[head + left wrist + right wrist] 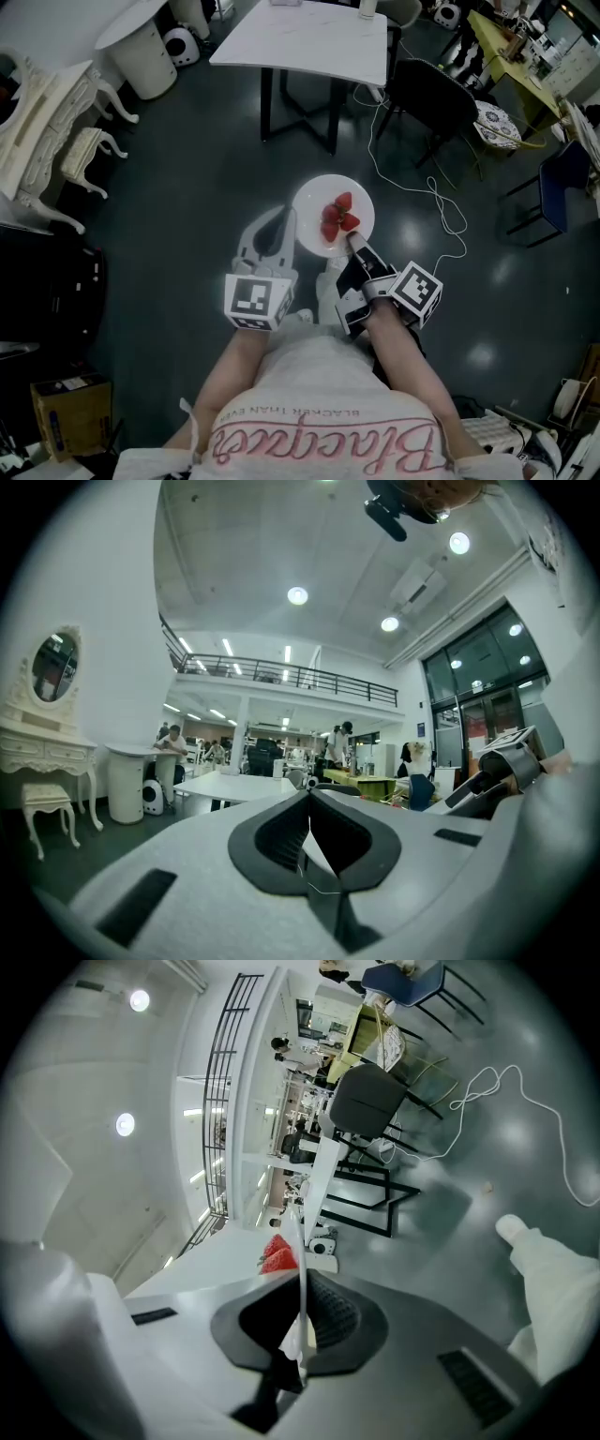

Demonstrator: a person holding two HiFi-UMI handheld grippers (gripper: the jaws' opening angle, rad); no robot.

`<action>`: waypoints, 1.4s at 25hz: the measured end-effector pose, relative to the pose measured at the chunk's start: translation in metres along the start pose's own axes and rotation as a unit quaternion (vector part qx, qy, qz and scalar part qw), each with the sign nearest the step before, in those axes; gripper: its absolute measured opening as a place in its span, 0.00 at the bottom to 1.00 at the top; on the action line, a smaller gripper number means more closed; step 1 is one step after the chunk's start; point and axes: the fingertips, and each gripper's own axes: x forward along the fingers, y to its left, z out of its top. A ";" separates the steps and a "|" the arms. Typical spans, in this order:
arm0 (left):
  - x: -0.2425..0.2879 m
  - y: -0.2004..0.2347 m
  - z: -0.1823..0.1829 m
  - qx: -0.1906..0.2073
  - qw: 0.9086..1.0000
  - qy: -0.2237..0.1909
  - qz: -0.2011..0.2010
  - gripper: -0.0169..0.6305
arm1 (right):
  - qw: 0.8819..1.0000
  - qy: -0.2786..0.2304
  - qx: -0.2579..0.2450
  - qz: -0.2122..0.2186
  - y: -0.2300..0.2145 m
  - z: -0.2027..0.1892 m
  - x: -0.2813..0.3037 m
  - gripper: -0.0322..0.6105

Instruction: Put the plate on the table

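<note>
1. Plate (312, 202): white, held over the dark floor (187, 187), nearer than the table (300, 37) and well apart from it
2. Contents: strawberries (338, 217), red, at its middle
3. Left gripper (284, 223): clamped on the plate's left rim
4. Right gripper (355, 241): clamped on its near right rim

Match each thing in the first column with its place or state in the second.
Column one:
1. plate
2. strawberries
3. right claw
4. white cable

Column two:
A. lying loose on the dark floor
B. shut on a rim
C. red, resting on the plate
D. white, held up above the floor

Pairs: 1-D, 2-C, 3-B, 4-A
</note>
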 end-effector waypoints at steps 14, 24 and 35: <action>0.095 0.031 0.003 0.013 1.000 0.002 0.013 0.03 | 1.000 -0.002 -0.008 0.011 0.002 0.069 0.075 0.07; 0.211 0.049 0.012 0.025 1.000 0.004 0.015 0.03 | 1.000 0.013 -0.020 0.011 0.010 0.163 0.158 0.07; 0.322 0.062 0.020 0.020 0.999 0.006 0.036 0.03 | 0.998 0.048 -0.027 0.012 0.017 0.251 0.237 0.07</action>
